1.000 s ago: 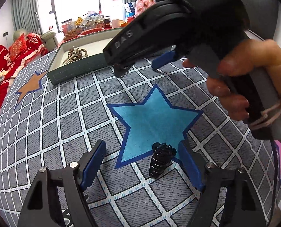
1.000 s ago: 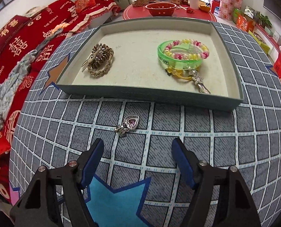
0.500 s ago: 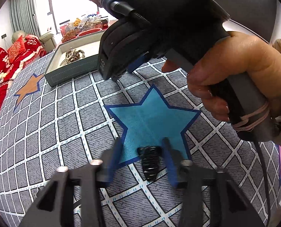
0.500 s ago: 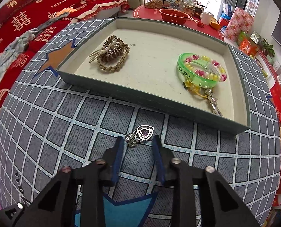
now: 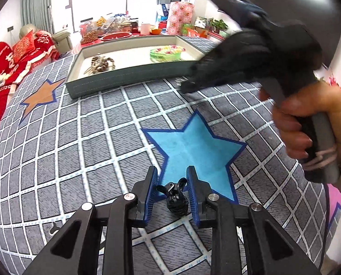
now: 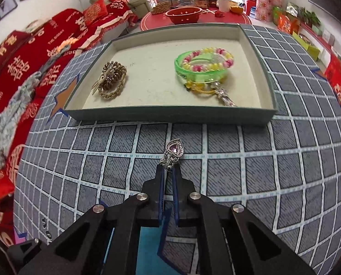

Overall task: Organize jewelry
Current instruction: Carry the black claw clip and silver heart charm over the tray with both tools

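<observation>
**Both grippers hold jewelry**

The left gripper (image 5: 172,178) is closed around a black hair clip (image 5: 175,199) above the blue star (image 5: 198,151). The right gripper (image 6: 168,171) pinches a purple heart pendant (image 6: 174,149) tight, above the checked cloth (image 6: 262,171) in front of the tray (image 6: 170,116).

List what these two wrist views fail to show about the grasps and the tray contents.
- Left wrist view: right gripper is motion-blurred, so its fingertips and the heart pendant can't be made out there.
- Left wrist view: black hair claw sits between the left gripper pads; actual contact is unclear.
- Right wrist view: pendant's lower part is hidden by the fingers.
- Both views: brown bead pile in the tray is too small to identify.
</observation>
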